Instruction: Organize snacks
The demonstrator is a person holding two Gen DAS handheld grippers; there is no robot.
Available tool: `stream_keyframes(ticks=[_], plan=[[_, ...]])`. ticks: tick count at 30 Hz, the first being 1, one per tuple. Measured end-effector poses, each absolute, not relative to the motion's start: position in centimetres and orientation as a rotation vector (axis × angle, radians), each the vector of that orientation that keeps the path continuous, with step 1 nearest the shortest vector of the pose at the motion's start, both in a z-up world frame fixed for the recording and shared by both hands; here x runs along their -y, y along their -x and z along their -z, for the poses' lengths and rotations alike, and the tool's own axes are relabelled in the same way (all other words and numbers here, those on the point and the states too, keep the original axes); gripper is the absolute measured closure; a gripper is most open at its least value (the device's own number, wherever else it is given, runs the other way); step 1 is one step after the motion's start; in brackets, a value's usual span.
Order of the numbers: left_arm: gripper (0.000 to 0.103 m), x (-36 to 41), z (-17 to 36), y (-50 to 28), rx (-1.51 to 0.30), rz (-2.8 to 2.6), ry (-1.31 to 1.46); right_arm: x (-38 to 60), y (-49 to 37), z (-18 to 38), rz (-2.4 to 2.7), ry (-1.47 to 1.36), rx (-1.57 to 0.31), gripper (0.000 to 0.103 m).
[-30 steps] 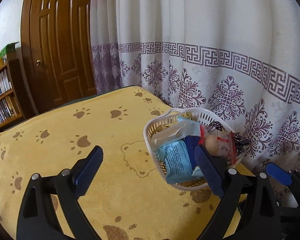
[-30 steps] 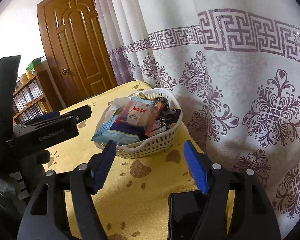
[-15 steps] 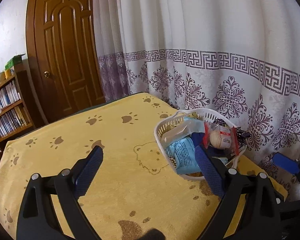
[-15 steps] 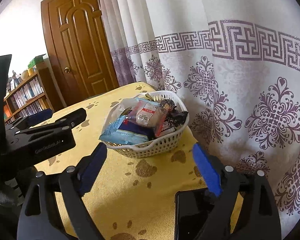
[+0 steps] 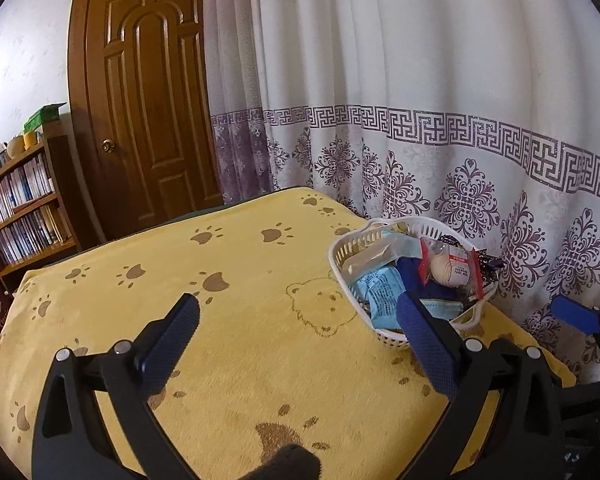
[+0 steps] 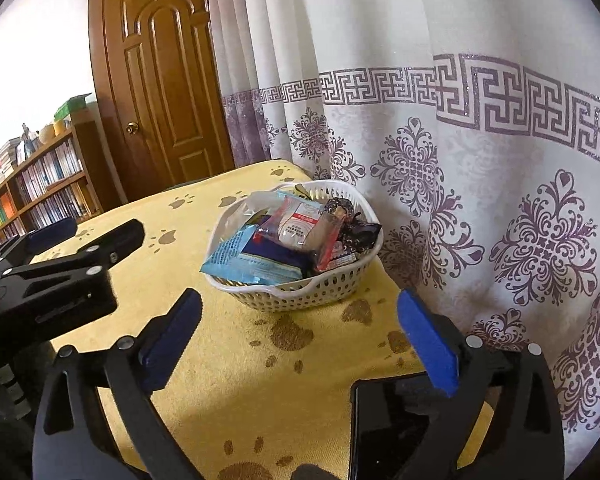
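Observation:
A white plastic basket [image 5: 340, 252] [image 6: 300, 298] full of snack packets stands at the table's far right, by the curtain. On top lie a red-edged bun packet [image 5: 450, 270] [image 6: 300, 230] and a light blue packet [image 5: 382, 292] [image 6: 236, 254]. My left gripper [image 5: 296, 320] is open and empty, held above the yellow cloth, left of and nearer than the basket. My right gripper [image 6: 298, 320] is open and empty, nearer than the basket and apart from it. The left gripper's body [image 6: 60, 276] shows at the left of the right wrist view.
The table wears a yellow paw-print cloth [image 5: 220, 340]. A black phone [image 6: 400, 428] lies at the near right edge. A patterned curtain [image 6: 500, 160] hangs close behind the basket. A brown door [image 5: 148, 120] and a bookshelf [image 5: 16, 208] stand at the back left.
Both grippers have drawn back and up from the basket, so it looks smaller and farther. Both stay open and empty.

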State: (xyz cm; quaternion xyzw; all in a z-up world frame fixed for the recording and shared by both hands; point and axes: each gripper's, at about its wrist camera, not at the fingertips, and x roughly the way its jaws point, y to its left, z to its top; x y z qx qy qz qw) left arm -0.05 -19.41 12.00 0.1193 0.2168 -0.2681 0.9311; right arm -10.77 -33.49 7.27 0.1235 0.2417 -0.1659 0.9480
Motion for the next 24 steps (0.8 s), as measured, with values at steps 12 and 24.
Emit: stream_keyframes(ticks=[12, 24], plan=[[0.005, 17.2, -12.1, 1.1, -0.427, 0.512, -0.224, 31.7, 10.9, -8.8, 0.398, -0.126, -0.464, 0.003], [0.005, 15.6, -12.8, 1.8, -0.393, 0.507, -0.215, 30.0, 10.2, -9.0, 0.396, -0.062, -0.473, 0.003]])
